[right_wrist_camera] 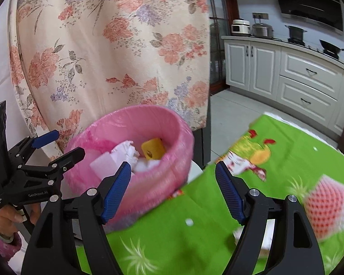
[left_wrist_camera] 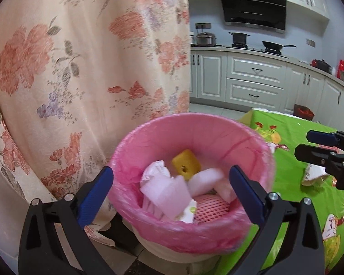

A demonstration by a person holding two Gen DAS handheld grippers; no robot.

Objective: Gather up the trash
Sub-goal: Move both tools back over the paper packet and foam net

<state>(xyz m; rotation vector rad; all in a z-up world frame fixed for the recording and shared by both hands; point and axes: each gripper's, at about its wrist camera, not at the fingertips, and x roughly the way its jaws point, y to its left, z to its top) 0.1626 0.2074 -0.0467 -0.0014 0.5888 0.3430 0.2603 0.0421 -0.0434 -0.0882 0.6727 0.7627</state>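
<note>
Motion blurs the pink-and-white foam net sleeve (right_wrist_camera: 328, 208) on the green desk (right_wrist_camera: 195, 206), just right of the empty, spread right gripper (right_wrist_camera: 172, 192); the left gripper (left_wrist_camera: 172, 192) gapes over the pink-lined bin (left_wrist_camera: 195, 236).

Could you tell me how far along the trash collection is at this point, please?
Done: the pink-lined bin already holds white wrappers, a yellow block and pink foam netting. In hand: nothing; the left gripper and right gripper are both open. Left: a pink foam net and white scraps remain on the green tablecloth.

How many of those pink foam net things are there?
2. One pink foam net lies inside the pink-lined bin; the other foam net sits on the green tablecloth. More could be buried under the bin's trash.
</note>
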